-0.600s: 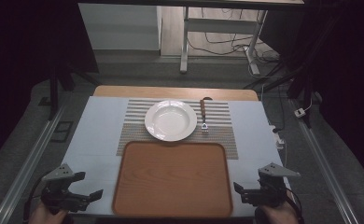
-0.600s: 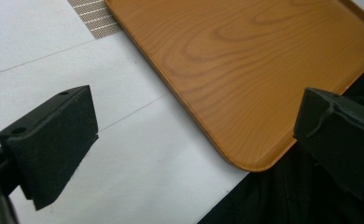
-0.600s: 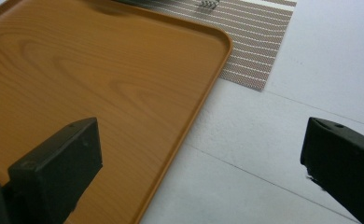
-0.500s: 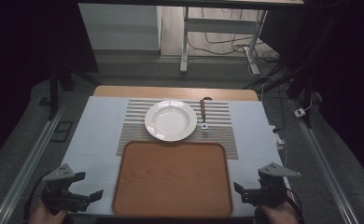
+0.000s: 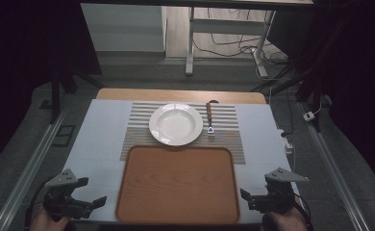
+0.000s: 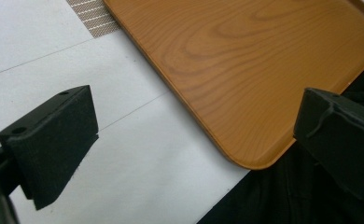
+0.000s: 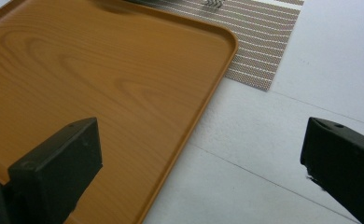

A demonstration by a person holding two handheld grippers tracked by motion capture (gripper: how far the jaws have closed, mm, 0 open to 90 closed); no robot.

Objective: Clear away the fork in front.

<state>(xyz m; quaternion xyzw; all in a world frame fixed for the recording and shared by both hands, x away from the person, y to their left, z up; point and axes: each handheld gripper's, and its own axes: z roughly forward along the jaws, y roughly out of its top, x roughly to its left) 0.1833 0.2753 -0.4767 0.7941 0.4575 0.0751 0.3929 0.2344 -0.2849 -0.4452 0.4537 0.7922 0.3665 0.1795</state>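
The wooden tray [image 5: 178, 185] is lying empty at the table's near edge, serving as the landmark. Beyond it, a striped placemat [image 5: 229, 139] is carrying a white plate [image 5: 175, 123] and, right of the plate, a fork [image 5: 209, 118]. Left of the tray, the left gripper [image 5: 90, 204] is hovering with jaws spread; right of it, the right gripper [image 5: 249, 199] likewise. Judging by this, nothing is grasped yet. The white table covering [image 5: 99, 139] is sitting in a dim room.

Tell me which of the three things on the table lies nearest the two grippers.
The wooden tray. It sits at the near edge between the left gripper and right gripper, while the white plate and the fork lie farther back on the striped mat.
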